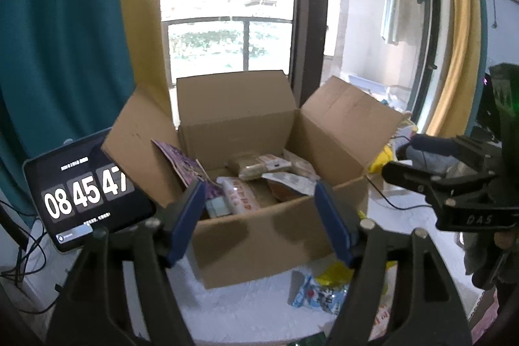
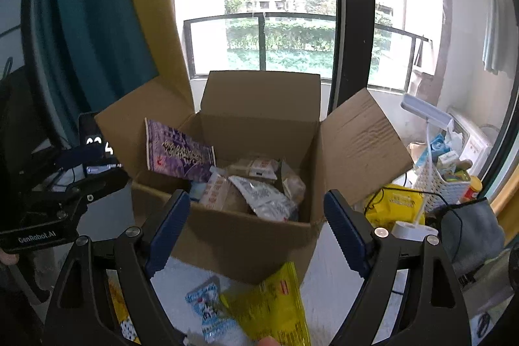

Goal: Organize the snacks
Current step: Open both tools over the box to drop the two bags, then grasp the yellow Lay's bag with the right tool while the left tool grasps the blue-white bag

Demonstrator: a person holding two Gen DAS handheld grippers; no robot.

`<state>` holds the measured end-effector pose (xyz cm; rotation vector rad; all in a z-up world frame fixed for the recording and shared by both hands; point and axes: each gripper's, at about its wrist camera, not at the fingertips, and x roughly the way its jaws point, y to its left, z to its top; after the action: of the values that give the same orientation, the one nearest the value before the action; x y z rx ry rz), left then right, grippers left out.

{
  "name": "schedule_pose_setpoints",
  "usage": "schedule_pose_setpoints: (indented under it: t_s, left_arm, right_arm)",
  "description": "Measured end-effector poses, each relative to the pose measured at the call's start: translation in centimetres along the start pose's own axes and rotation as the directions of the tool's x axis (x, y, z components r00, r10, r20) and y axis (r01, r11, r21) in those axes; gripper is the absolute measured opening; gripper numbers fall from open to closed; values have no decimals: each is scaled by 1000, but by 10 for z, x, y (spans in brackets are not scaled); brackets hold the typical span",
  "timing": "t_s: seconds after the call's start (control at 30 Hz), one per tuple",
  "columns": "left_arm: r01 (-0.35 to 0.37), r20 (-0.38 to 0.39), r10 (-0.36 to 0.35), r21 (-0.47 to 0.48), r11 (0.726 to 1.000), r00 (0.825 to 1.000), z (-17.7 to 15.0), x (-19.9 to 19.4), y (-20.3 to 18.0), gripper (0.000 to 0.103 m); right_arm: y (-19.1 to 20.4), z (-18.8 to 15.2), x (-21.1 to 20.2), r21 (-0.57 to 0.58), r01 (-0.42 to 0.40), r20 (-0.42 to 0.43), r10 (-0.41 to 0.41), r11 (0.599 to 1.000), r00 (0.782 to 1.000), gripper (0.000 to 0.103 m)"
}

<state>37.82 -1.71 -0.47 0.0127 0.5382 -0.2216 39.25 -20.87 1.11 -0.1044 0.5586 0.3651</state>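
Note:
An open cardboard box [image 1: 259, 226] [image 2: 246, 235] stands on a white table and holds several snack packets, among them a purple packet [image 2: 181, 154] [image 1: 186, 164] leaning on its left wall and a white-and-red packet [image 1: 241, 195]. My left gripper [image 1: 259, 209] is open and empty, just in front of the box. My right gripper [image 2: 256, 222] is open and empty, in front of the box too. A yellow packet [image 2: 272, 307] and a blue-and-white packet [image 2: 207, 304] [image 1: 319, 294] lie on the table before the box.
A tablet showing a clock [image 1: 84, 193] leans at the left. A yellow bag [image 2: 394, 205], a white woven basket of items [image 2: 434, 184], a tape roll [image 2: 410, 231] and a grey cloth [image 2: 470, 232] sit to the right. A window and curtains are behind.

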Motion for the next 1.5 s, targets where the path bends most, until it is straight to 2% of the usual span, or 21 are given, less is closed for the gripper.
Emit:
schedule_pose_setpoints:
  t_s: [0.3,0.57,0.73,0.87,1.1,1.13,1.2,1.23,1.3,1.43,1.5]
  left_arm:
    - [9,-41,-9,-3,1000,999,-21,1,-11,71]
    - [25,-152,-27,-12,1000,988,-55,32,-22,76]
    - [31,-209,-32,-12,999,977,-72,49,-29,78]
    - [35,-259,-34,0,999,965,-87,64,-36,79]
    - [52,-358,-39,25,998,933,-112,88,-50,79]
    - [56,-372,-43,25,998,927,-116,92,-52,79]
    - [68,-392,-54,22,997,918,-120,97,-56,79]
    - [77,-402,-60,25,997,914,-121,99,-58,79]
    - [94,-420,-68,42,995,905,-125,103,-65,79]
    - [135,-455,-87,72,988,886,-131,113,-77,79]
    - [153,-478,-93,87,984,873,-135,119,-81,79]
  right_arm:
    - [-13,-33,-3,17,-2,-40,3,1000,999,87]
    - [-29,-82,20,38,-25,-136,30,999,990,87]
    - [-41,-111,41,66,-58,-206,71,996,976,87]
    - [-47,-124,56,95,-79,-245,100,992,964,87]
    - [-51,-141,76,141,-140,-301,177,980,937,86]
    - [-51,-143,77,142,-146,-304,183,979,935,84]
    - [-51,-145,78,148,-171,-306,209,974,929,63]
    - [-51,-145,76,150,-180,-306,219,972,927,63]
    - [-49,-145,72,126,-189,-303,219,974,928,57]
    - [-48,-143,54,54,-173,-267,182,983,947,56]
    - [-55,-142,47,57,-166,-252,175,984,952,56]
